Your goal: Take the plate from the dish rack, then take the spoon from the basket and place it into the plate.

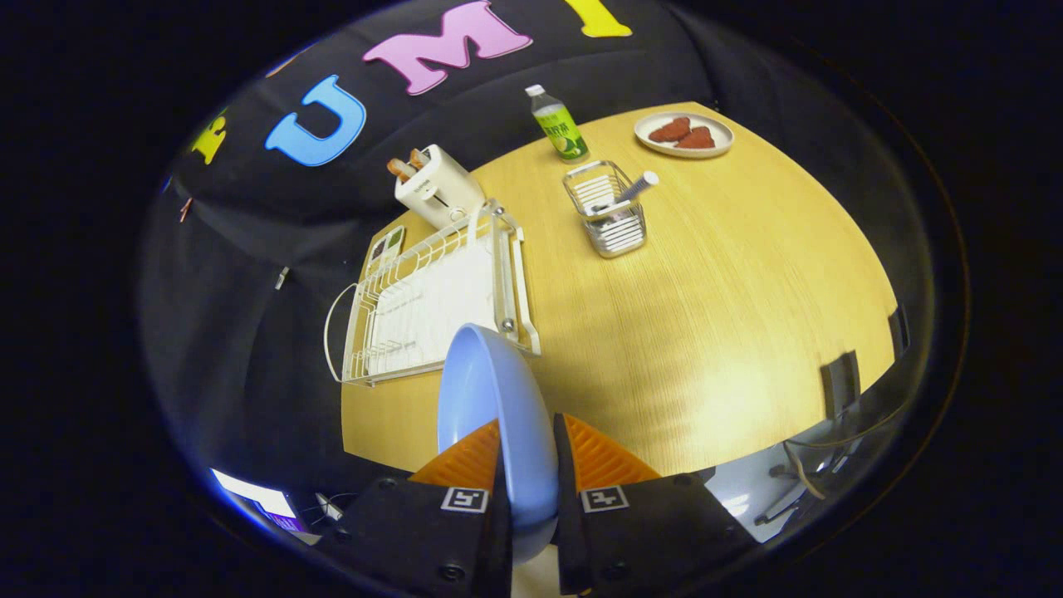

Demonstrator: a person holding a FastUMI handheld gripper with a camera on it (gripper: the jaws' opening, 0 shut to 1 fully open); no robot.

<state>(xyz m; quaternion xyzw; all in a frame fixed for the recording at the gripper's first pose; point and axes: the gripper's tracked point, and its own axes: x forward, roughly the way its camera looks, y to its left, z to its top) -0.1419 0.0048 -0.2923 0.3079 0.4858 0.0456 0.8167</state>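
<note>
Plate gripped on edge above the table, clear of the dish rack.

The blue plate (490, 407) is clamped between the two fingers of the gripper (528, 453), standing on edge and lifted over the wooden table (731, 316). The white dish rack (423, 299) is seen just beyond it, with a toaster (438, 187) behind. The spoon (635, 188) is propped in the wire basket (606, 209) further off, near a green bottle (558, 124) and a second plate holding food (683, 134).
</note>
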